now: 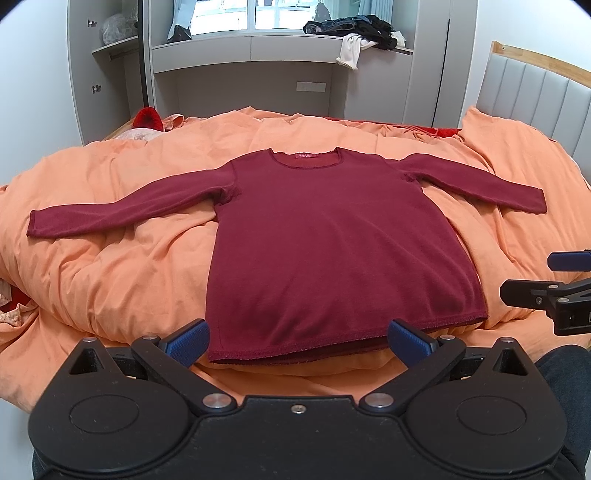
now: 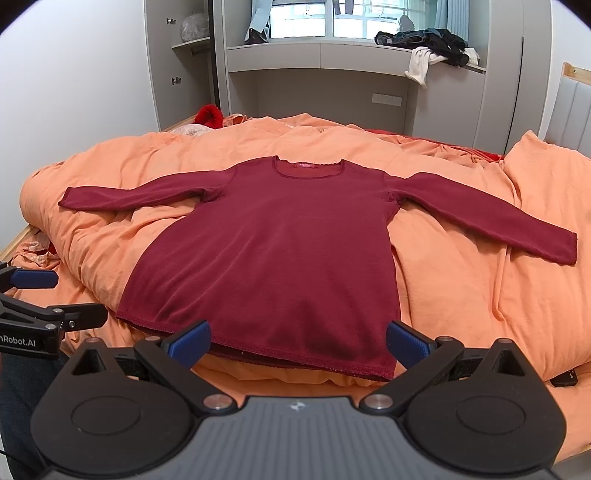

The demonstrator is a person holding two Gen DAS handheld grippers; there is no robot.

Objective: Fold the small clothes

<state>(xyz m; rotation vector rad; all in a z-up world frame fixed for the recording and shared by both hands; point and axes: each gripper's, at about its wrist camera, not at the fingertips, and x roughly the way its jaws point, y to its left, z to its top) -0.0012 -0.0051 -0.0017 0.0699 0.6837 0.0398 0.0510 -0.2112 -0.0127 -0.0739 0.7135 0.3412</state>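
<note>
A dark red long-sleeved shirt (image 1: 321, 236) lies flat, front up, on an orange duvet (image 1: 122, 266), both sleeves spread out sideways, neck away from me. It also shows in the right wrist view (image 2: 280, 251). My left gripper (image 1: 297, 341) is open and empty, held just before the shirt's hem. My right gripper (image 2: 297, 341) is open and empty too, at the hem's right part. The right gripper's side shows at the left view's right edge (image 1: 554, 280); the left gripper shows at the right view's left edge (image 2: 33, 295).
The duvet (image 2: 461, 295) covers a bed with a padded grey headboard (image 1: 535, 92) at the right. Grey cupboards and a window ledge with a heap of dark and white clothes (image 1: 358, 33) stand behind. A red fluffy item (image 1: 147, 118) lies at the bed's far left.
</note>
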